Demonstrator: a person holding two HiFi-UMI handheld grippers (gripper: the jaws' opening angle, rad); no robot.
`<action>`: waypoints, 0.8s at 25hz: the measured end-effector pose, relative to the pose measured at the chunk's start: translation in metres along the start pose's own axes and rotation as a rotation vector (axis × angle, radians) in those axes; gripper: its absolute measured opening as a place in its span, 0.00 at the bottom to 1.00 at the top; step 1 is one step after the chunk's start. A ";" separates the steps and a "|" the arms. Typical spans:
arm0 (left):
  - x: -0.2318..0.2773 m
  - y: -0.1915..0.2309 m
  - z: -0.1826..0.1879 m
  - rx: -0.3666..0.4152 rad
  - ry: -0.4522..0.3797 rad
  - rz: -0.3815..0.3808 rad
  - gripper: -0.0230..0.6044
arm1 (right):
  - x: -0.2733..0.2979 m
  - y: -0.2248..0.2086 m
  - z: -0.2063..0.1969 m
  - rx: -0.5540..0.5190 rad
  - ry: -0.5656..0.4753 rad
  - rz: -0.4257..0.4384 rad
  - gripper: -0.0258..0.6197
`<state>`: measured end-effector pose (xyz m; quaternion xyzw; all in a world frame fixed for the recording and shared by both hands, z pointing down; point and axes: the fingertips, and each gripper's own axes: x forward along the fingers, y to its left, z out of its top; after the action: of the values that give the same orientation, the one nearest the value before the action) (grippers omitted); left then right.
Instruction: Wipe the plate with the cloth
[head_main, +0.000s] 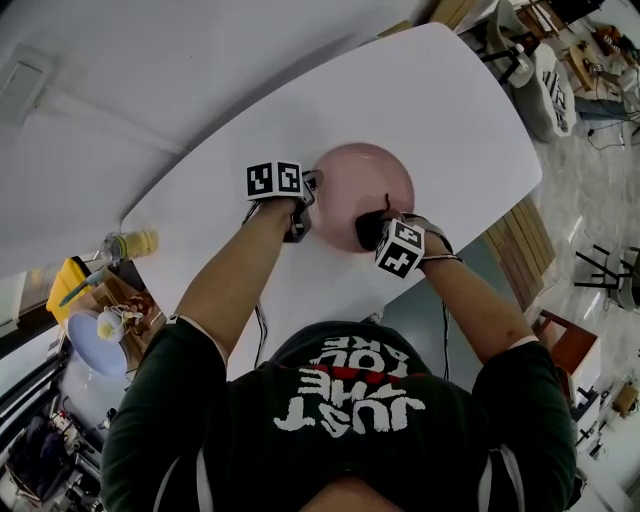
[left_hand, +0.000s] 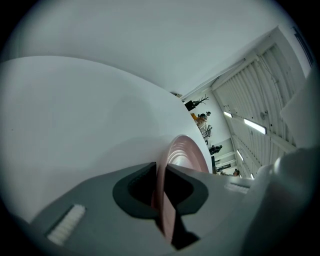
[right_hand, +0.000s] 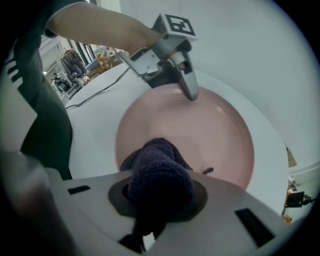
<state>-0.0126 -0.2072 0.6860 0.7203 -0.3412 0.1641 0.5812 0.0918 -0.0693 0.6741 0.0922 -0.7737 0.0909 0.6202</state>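
Right gripper view: right tool (right_hand: 156, 202) clamps cloth (right_hand: 159, 167) over plate (right_hand: 222, 135).

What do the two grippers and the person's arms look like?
The left gripper and right gripper are grey plastic. Each has two wide jaws, dark along the inner edge, and a white cube with black square markers on top. The person wears a dark short-sleeved T-shirt with white and red letters.

- plate (head_main: 362, 160): plain pale pink.
- cloth (right_hand: 159, 172): dark navy, knitted texture.
- table (head_main: 450, 110): plain white.
- left gripper (left_hand: 162, 195), right gripper (right_hand: 155, 200): grey bodies, darker grey jaw recesses.
- marker cubes (head_main: 274, 180): black-and-white square patterns.
- shirt (head_main: 240, 430): dark green, with white and red lettering.
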 end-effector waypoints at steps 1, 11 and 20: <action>0.000 0.000 0.000 0.001 0.000 0.000 0.08 | 0.003 0.008 0.011 -0.010 -0.019 0.009 0.13; 0.001 -0.002 -0.002 0.087 0.073 -0.022 0.08 | 0.020 -0.041 0.097 0.088 -0.202 -0.071 0.13; 0.004 -0.005 -0.005 0.115 0.100 -0.031 0.07 | 0.000 -0.156 0.033 0.305 -0.135 -0.313 0.13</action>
<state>-0.0056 -0.2034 0.6859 0.7485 -0.2907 0.2102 0.5578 0.1005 -0.2280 0.6708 0.3096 -0.7670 0.1030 0.5525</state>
